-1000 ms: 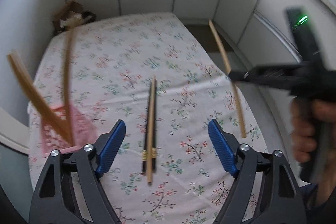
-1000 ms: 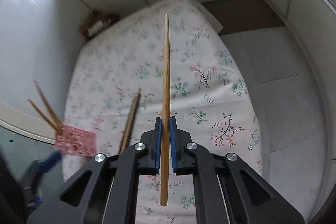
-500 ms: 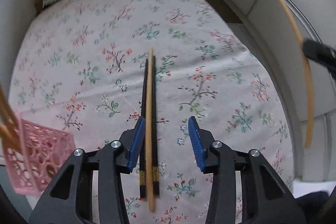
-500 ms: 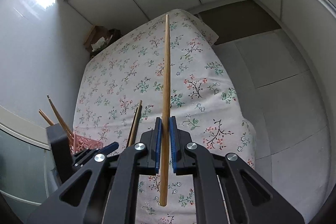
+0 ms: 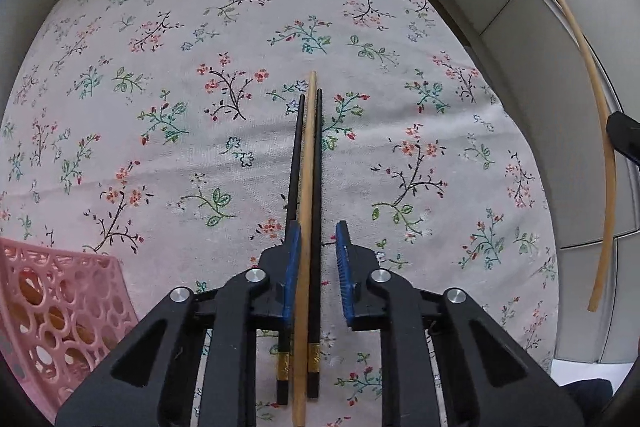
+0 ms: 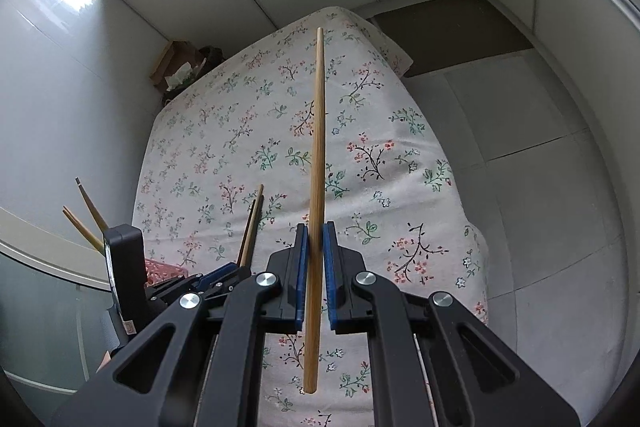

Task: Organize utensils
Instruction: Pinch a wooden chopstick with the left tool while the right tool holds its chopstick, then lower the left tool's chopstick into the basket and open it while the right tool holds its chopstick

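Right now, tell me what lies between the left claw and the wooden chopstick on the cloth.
Nothing visible: the left claw already straddles the wooden chopstick and both black chopsticks flanking it.

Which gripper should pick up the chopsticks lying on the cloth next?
Left. The left gripper already straddles the wooden chopstick and the black pair, its jaws just closing in. The right gripper is clamped on another wooden chopstick.

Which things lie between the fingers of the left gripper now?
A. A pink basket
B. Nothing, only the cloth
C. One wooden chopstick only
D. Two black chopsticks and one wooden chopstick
D: in the left wrist view, the left gripper straddles two black chopsticks with a wooden chopstick between them, all lying on the floral cloth.
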Tool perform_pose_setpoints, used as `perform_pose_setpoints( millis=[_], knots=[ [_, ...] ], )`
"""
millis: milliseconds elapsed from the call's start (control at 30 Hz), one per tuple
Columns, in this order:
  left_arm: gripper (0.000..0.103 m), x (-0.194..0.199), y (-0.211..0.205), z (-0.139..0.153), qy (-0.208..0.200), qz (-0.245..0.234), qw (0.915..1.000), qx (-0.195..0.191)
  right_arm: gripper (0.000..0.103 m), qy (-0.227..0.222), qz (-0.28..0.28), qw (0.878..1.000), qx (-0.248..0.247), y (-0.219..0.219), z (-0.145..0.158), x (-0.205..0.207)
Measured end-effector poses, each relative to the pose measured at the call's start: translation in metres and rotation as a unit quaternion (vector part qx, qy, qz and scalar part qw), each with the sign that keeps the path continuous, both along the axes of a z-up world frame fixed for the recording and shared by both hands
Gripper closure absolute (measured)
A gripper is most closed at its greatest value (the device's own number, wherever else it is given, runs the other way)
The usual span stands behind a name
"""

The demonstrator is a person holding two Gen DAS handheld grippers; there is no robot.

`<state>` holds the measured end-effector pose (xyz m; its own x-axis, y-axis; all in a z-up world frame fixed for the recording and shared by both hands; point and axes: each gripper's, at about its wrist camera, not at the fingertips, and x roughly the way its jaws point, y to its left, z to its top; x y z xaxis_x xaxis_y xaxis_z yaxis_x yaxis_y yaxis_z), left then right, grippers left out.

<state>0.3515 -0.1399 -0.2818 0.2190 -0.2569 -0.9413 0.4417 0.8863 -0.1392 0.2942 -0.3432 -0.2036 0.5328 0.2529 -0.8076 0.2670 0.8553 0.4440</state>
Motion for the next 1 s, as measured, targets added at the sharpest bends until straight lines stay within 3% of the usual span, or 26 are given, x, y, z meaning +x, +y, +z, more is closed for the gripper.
perform_pose_setpoints(
  millis=[433,700,933,1000],
  knots=[
    [0.090,0.010,0.007,0.000,0.008,0.016,0.9996,-0.020,0.095,0.002,0.003,1.000,-0.003,0.004,0.000,0.002],
    [0.099,0.012,0.012,-0.001,0.010,0.027,0.9994,-0.018,0.095,0.001,0.002,1.000,-0.005,0.004,0.000,0.001],
    [0.099,0.010,-0.004,-0.004,-0.024,0.002,0.9994,0.023,0.095,0.004,0.007,1.000,-0.007,0.007,-0.001,0.002],
    [0.096,0.007,-0.015,-0.007,-0.037,-0.016,0.9979,0.051,0.095,0.006,0.008,1.000,-0.007,0.009,-0.002,0.002]
  ],
)
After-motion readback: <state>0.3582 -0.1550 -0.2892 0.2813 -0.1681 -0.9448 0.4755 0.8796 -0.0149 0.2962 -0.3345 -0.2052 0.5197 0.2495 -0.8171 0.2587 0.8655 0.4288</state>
